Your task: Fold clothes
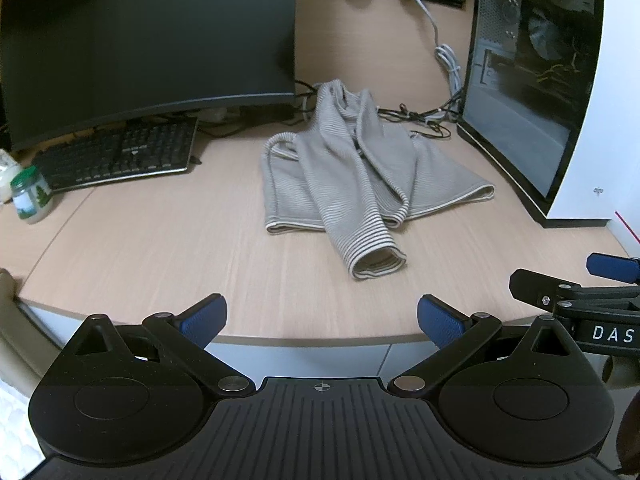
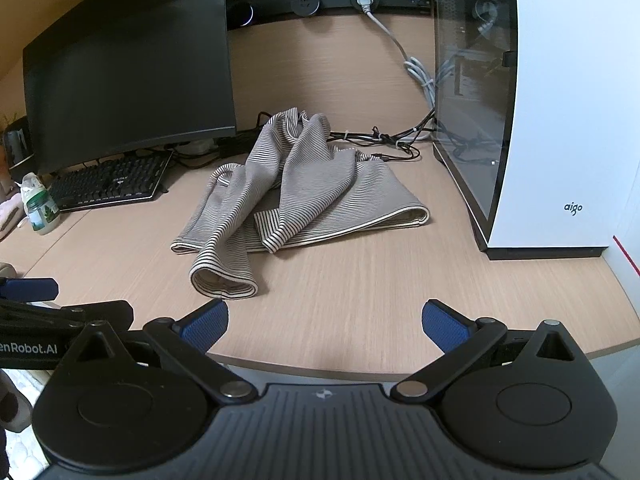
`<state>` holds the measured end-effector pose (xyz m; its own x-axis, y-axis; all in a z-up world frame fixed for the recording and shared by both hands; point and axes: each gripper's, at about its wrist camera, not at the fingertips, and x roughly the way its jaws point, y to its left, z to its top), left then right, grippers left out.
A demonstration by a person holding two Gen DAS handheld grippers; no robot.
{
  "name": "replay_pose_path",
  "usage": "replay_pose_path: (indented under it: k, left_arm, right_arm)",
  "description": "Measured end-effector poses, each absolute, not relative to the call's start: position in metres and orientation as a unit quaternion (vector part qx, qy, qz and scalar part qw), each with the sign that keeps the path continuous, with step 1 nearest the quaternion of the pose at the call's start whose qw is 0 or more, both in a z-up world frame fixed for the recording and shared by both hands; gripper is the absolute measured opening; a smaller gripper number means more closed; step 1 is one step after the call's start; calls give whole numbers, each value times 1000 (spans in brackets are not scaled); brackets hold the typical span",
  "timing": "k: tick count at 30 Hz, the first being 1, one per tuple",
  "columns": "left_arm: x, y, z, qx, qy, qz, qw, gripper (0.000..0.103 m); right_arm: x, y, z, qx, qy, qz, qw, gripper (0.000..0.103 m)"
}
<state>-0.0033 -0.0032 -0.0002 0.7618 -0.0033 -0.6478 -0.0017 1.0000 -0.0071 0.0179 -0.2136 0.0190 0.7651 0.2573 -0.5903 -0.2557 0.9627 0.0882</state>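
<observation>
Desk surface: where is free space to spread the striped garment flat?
Bare wood lies between the striped garment and the desk's front edge, also left toward the jar. Behind it is crowded: cables, keyboard, monitor, PC case.

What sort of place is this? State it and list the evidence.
Most likely a home computer desk, not a laundry area. A dark curved monitor stands over a black keyboard, a white glass-sided PC tower stands at the right, and a striped grey garment lies crumpled between them.

garment: ribbed striped knit cloth | desk: matt wood-grain, probably laminate
</observation>
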Motion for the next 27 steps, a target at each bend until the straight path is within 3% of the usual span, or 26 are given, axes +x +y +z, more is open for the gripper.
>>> replay_pose_path:
  k: [27]
  left_arm:
    - [2,0,-1,-8,354,-2,935,103]
  right_arm:
    - [21,-214,14,6,319,138,938,103]
